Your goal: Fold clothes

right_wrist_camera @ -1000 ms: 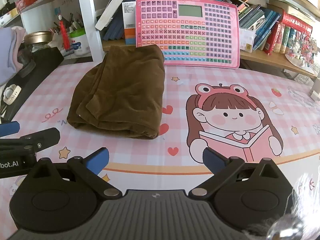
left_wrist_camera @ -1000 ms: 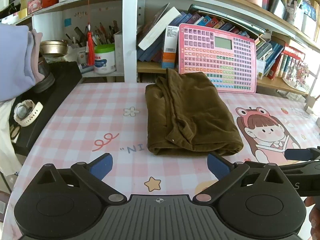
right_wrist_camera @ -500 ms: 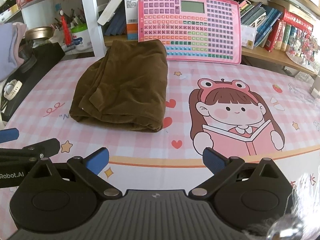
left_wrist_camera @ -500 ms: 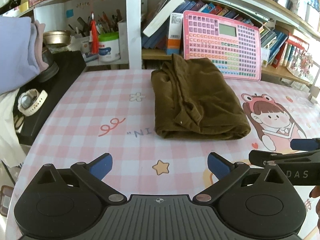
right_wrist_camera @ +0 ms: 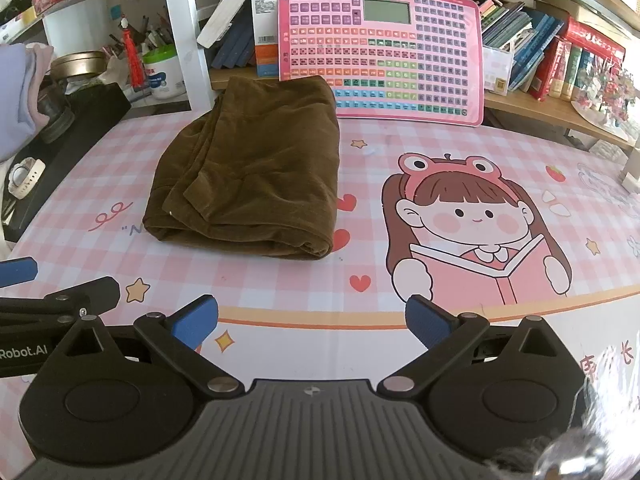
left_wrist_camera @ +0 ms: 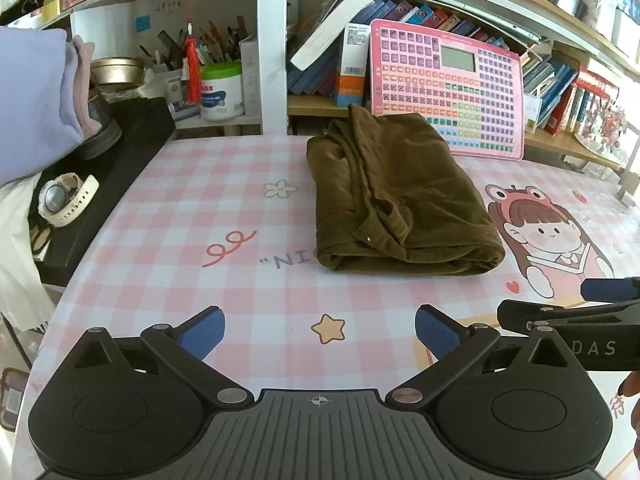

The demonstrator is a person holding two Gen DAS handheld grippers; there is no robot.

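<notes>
The brown garment lies in the centre of the left view and centre-left of the right view, folded into a thick rectangular bundle on the pink checked tablecloth. Its far end reaches the pink keyboard toy propped against the shelf. The cloth looks soft, matte and faintly ribbed, with a loose flap puckered on top and a rounded fold along the near edge. Both tools sit at the bottom of their frames, well short of it: the left gripper and right gripper have blue-padded jaws spread wide, empty, likely because the folding looks finished.
</notes>
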